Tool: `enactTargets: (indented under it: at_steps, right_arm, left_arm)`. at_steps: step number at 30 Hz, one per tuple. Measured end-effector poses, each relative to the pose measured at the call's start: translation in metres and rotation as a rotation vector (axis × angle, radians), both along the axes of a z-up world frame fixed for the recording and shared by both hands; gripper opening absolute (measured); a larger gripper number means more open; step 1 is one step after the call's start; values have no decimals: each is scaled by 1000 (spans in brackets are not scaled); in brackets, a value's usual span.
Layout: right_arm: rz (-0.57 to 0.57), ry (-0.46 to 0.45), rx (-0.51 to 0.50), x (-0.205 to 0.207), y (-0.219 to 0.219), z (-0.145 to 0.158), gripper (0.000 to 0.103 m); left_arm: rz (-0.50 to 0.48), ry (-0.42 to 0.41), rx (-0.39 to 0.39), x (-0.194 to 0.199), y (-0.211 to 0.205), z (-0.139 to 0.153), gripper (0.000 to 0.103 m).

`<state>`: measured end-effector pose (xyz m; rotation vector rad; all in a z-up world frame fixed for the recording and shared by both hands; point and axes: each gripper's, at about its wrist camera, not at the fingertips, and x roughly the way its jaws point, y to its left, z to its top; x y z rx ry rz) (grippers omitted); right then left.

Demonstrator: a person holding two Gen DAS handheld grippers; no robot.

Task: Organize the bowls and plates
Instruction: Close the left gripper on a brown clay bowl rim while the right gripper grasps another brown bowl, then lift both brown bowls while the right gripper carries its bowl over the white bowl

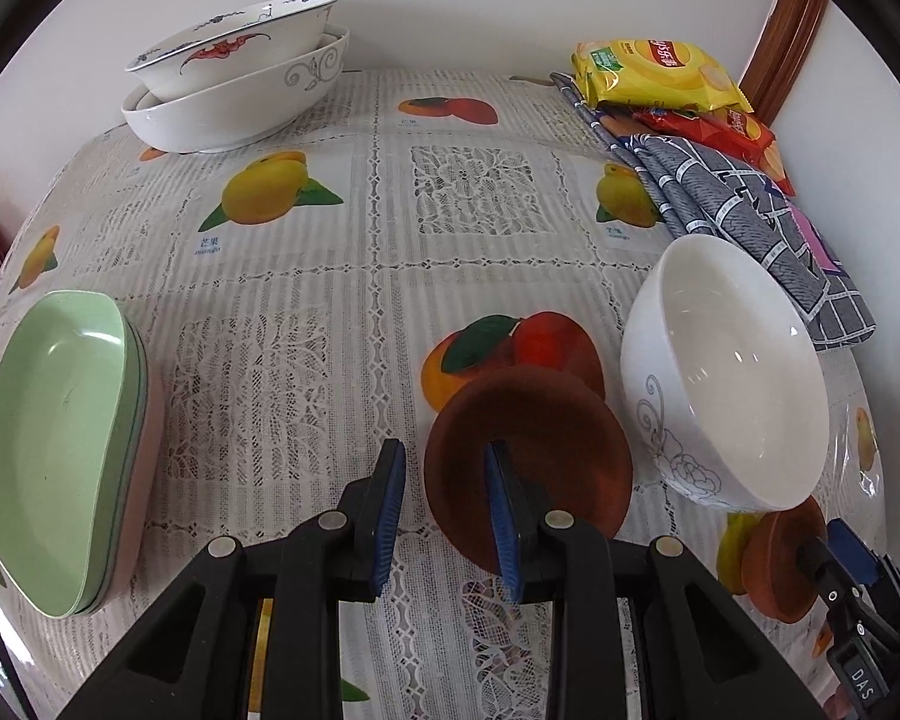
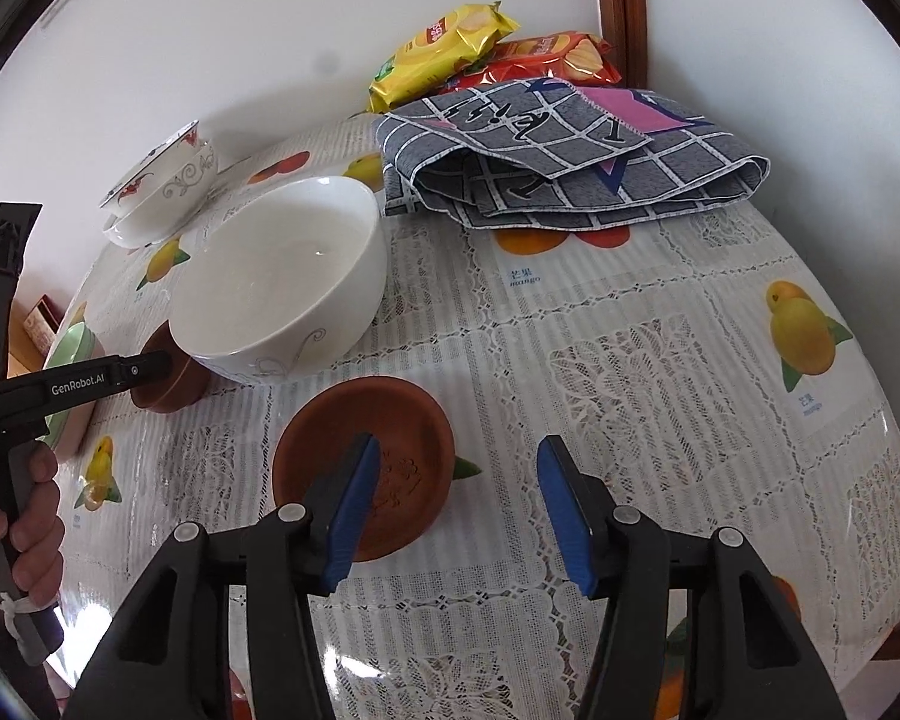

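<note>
My left gripper (image 1: 447,519) is open; its right finger sits over the rim of a small brown saucer (image 1: 546,438) that rests on the table. My right gripper (image 2: 459,516) is open; its left finger sits over a second brown saucer (image 2: 390,450), also seen at the lower right of the left wrist view (image 1: 774,570). A white bowl (image 1: 732,378) with a grey flower pattern stands between the saucers, also in the right wrist view (image 2: 282,282). Stacked green and pink plates (image 1: 54,444) lie at left. Two stacked large bowls (image 1: 234,78) stand at the back left.
The table (image 1: 354,300) has a fruit-print lace cloth. A folded grey checked towel (image 2: 570,162) and yellow (image 2: 444,48) and red (image 2: 546,57) chip bags lie at the back right by the wall. A hand holds the left gripper's handle (image 2: 24,516).
</note>
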<state>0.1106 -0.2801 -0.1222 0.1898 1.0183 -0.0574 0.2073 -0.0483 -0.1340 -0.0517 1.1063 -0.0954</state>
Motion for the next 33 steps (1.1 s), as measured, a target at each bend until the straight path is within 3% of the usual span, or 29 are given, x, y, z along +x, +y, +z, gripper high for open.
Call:
enactTargets:
  at_steps: [10,20,23,28,33]
  right_arm:
    - [-31,23,26,8,-1,-12,32]
    - [-42,13,20,9,0,-14,26]
    - [-37,15,49,10,1,-13,13]
    - [-40,5,33,11,7,-11,12]
    - [-42,-17,40,7,11,-4,10]
  left_arm:
    - [-25,1,-27,8,-1,-6,26]
    - [-32,-12,-60,9,-2,-9,23]
    - [-24,-14,-71,9,0,-10,21]
    - [-29,-11,-114,6,3,-7,11]
    - [-43,-26,-138,-3,6,-1,9]
